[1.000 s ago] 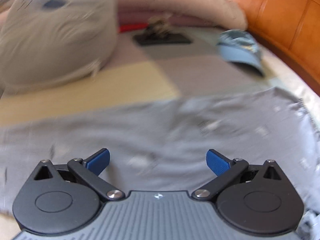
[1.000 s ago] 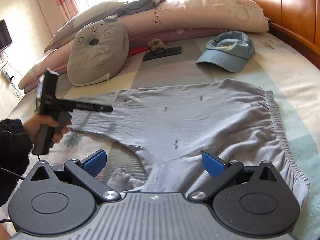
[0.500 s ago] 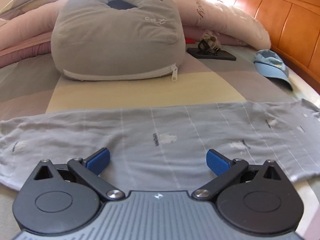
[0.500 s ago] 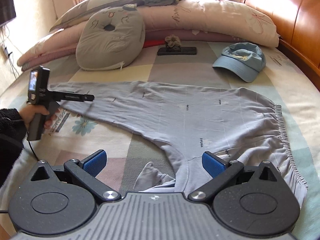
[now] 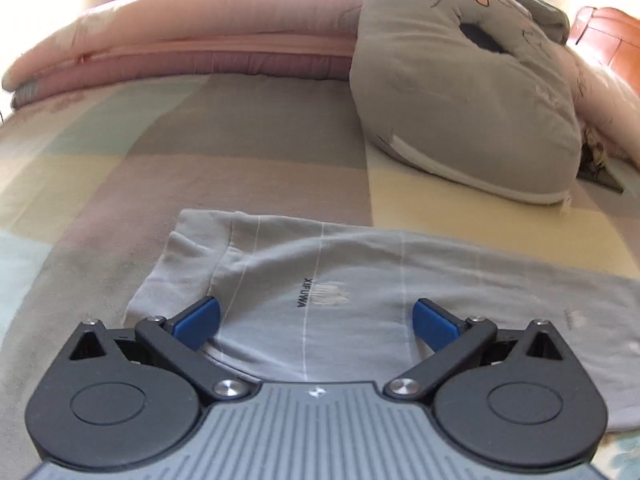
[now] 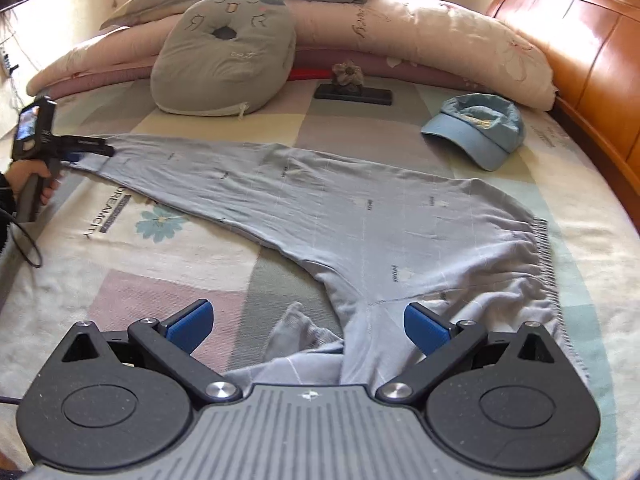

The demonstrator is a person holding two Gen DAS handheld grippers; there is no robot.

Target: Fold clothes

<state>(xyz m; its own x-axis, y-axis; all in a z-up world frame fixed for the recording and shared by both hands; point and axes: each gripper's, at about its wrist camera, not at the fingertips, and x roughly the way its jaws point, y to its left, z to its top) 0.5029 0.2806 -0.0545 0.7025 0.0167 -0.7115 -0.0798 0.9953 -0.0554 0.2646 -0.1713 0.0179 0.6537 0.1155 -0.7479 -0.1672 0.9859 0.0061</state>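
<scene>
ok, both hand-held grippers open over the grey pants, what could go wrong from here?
1. The left hand-held gripper straddles the leg cuff, which is already doubled over; closing here may pinch only one layer.
2. The near leg lies bunched under the right hand-held gripper, so a fold could trap that crumple.
3. The blue cap sits close beside the pants and may get dragged.

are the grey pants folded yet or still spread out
Mostly spread. The grey pants lie flat on the bed, one leg stretched toward the left tool; the other leg is bunched near the right tool.
</scene>
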